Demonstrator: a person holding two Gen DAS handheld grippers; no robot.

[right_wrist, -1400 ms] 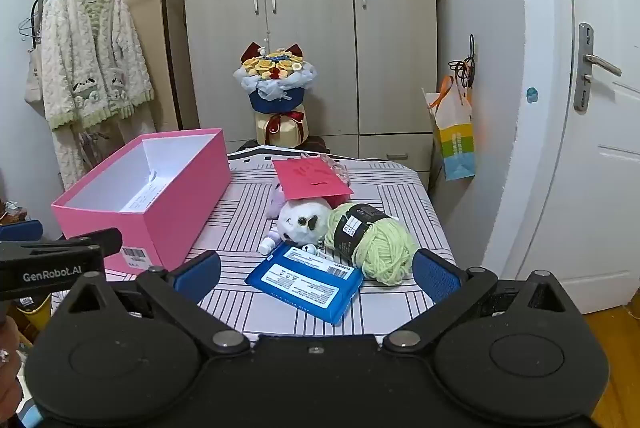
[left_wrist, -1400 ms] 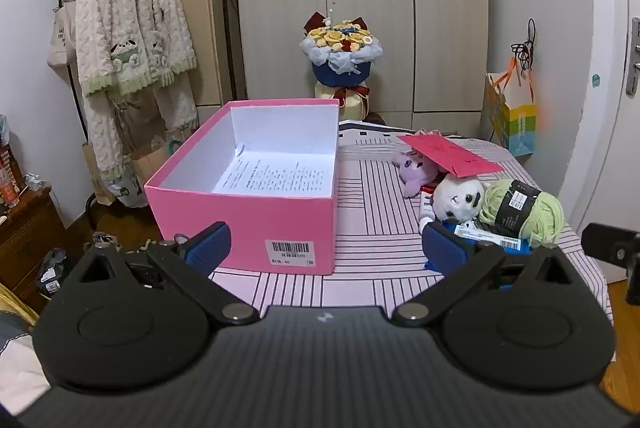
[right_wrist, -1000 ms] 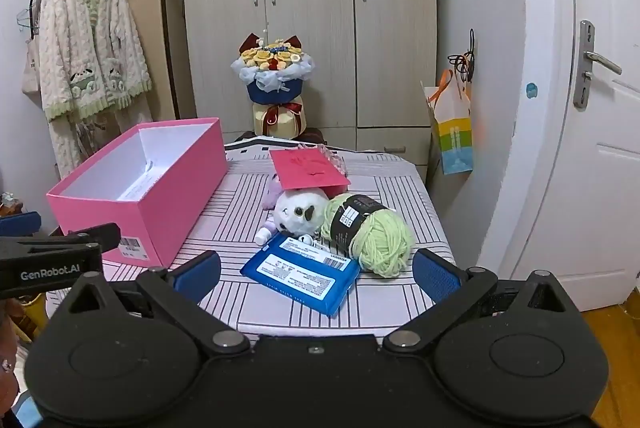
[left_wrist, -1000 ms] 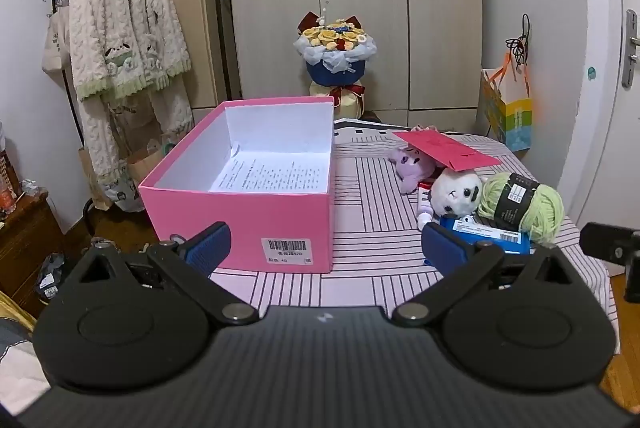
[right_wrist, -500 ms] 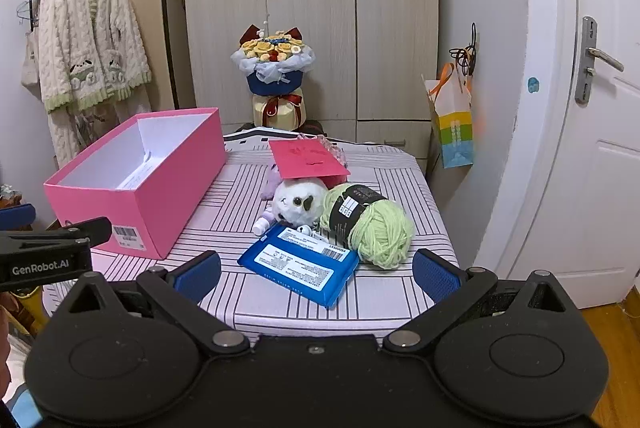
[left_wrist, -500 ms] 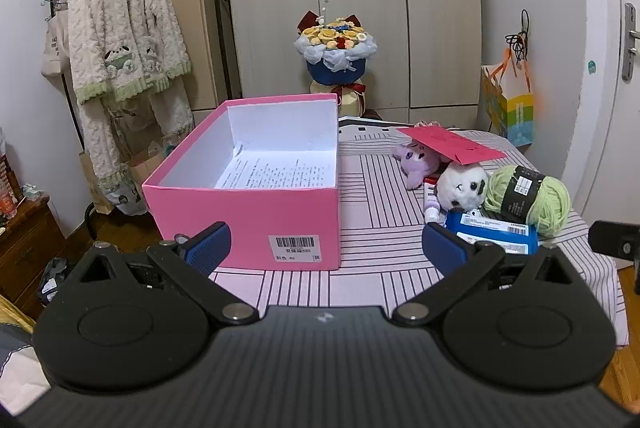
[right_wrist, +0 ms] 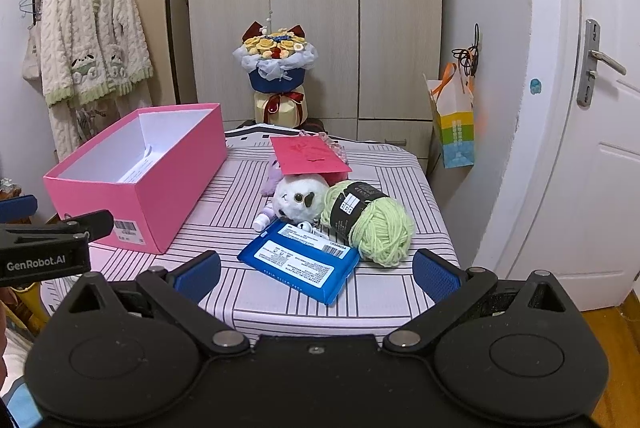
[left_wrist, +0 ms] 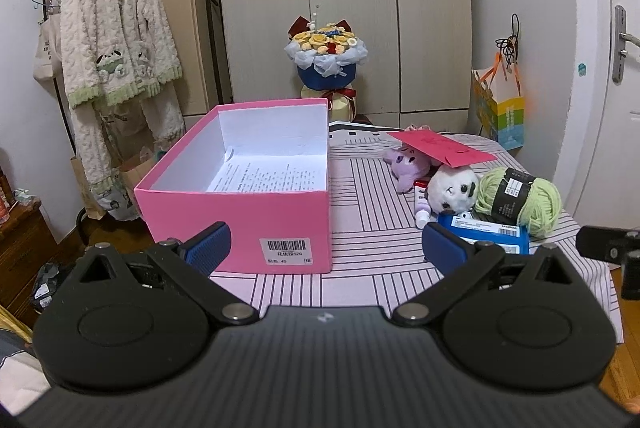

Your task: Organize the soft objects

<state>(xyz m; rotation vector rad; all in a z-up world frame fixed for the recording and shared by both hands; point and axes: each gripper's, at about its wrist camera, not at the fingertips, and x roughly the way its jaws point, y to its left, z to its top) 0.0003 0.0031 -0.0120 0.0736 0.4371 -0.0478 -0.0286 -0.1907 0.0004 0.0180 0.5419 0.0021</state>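
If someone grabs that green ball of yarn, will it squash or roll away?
The green yarn ball looks loosely wound, so it would probably squash and feel light. Its rounded shape may roll if nudged, though the black paper band and the blue packet beside it might slow that.

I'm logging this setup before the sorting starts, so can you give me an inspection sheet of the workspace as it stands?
Surface: table under a striped cloth, bare at the near edge.
Job's things: green yarn ball, white plush and purple plush grouped on the right; open pink box on the left, with a printed sheet inside.
Clutter: blue packet leaning on the pile; red envelope on top of the plushes; small bottle beside the white plush.
Grippers: left gripper open, empty; right gripper open, empty; both short of the items.
Cables: black cord hanging on the wall.
Surroundings: wardrobe, bouquet, robe on a rack, gift bag, door.
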